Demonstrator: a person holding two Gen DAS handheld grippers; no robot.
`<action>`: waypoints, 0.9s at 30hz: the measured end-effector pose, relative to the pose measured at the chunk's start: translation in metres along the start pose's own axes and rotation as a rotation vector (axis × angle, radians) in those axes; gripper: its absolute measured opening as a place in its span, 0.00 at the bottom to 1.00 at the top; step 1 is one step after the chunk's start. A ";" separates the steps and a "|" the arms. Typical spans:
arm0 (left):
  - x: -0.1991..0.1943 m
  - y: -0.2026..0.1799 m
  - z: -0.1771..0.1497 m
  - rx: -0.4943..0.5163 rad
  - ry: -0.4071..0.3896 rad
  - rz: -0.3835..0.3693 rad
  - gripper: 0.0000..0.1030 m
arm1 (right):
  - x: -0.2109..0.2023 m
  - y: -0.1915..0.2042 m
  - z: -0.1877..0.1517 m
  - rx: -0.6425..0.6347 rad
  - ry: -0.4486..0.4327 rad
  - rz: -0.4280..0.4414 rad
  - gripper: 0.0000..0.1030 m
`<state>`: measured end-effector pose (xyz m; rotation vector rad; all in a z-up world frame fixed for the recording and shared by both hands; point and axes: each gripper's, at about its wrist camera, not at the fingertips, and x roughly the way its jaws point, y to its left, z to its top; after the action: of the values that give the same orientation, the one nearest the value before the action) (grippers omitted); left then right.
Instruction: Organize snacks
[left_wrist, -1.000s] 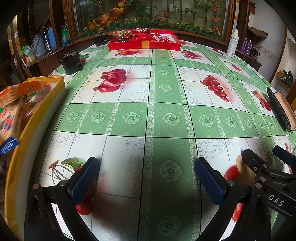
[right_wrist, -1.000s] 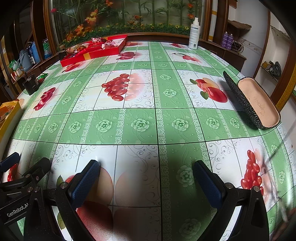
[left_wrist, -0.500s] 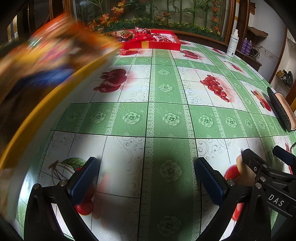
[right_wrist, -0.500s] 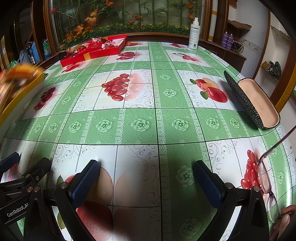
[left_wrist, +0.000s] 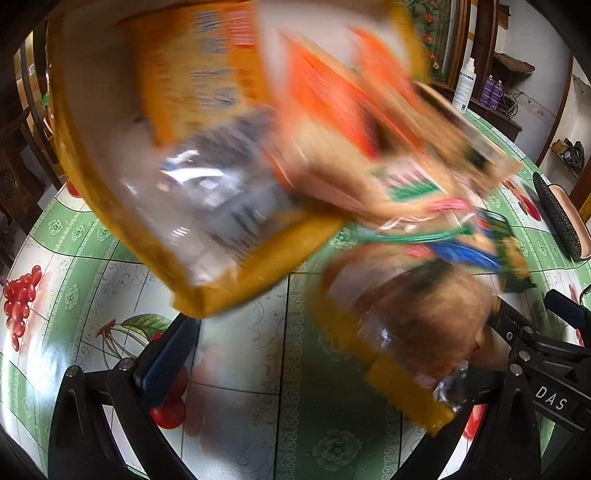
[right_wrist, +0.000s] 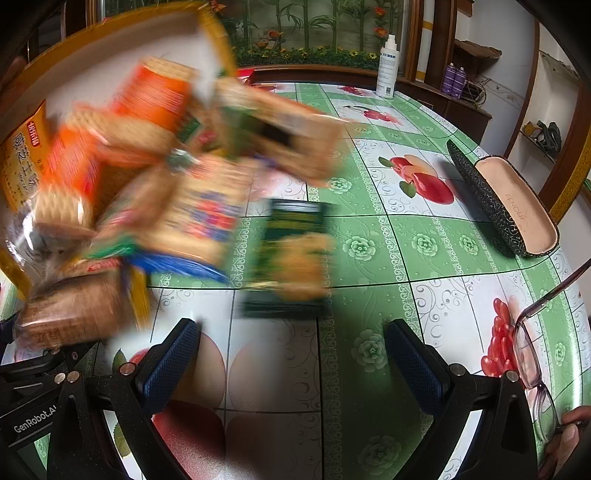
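A yellow-rimmed white tray (left_wrist: 110, 192) is tipped up over the table, and several snack packets spill out of it, blurred by motion. In the left wrist view an orange packet (left_wrist: 332, 96) and a clear bag of brown biscuits (left_wrist: 417, 317) fall in front of my left gripper (left_wrist: 295, 354), whose right finger is hidden behind the bag. In the right wrist view the tray (right_wrist: 122, 40) is at upper left, an orange packet (right_wrist: 155, 96) and a dark green packet (right_wrist: 291, 258) drop onto the table ahead of my right gripper (right_wrist: 291, 358). Both grippers are open and empty.
An open glasses case (right_wrist: 506, 203) lies at the right on the green fruit-print tablecloth (right_wrist: 424, 243). A hand holds a pair of glasses (right_wrist: 532, 354) at the right edge. A white spray bottle (right_wrist: 388, 66) stands at the far table edge.
The tray, at the left edge a second ago, has swung up over the table and tipped, and its snack packets are falling out. Glasses have come in at the right. Both grippers stayed still.
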<state>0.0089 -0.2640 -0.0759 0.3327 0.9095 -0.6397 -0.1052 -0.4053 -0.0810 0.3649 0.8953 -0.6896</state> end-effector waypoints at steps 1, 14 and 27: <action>0.000 -0.001 0.000 0.000 0.001 -0.001 1.00 | 0.000 0.000 0.000 0.000 0.000 0.000 0.99; 0.001 -0.010 0.004 0.001 0.000 -0.001 1.00 | 0.000 -0.002 0.001 0.014 0.001 -0.014 1.00; -0.002 -0.004 0.004 0.000 0.000 -0.003 1.00 | 0.000 -0.002 0.001 0.015 0.001 -0.015 1.00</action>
<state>0.0080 -0.2682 -0.0722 0.3312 0.9100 -0.6422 -0.1059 -0.4069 -0.0805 0.3721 0.8955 -0.7102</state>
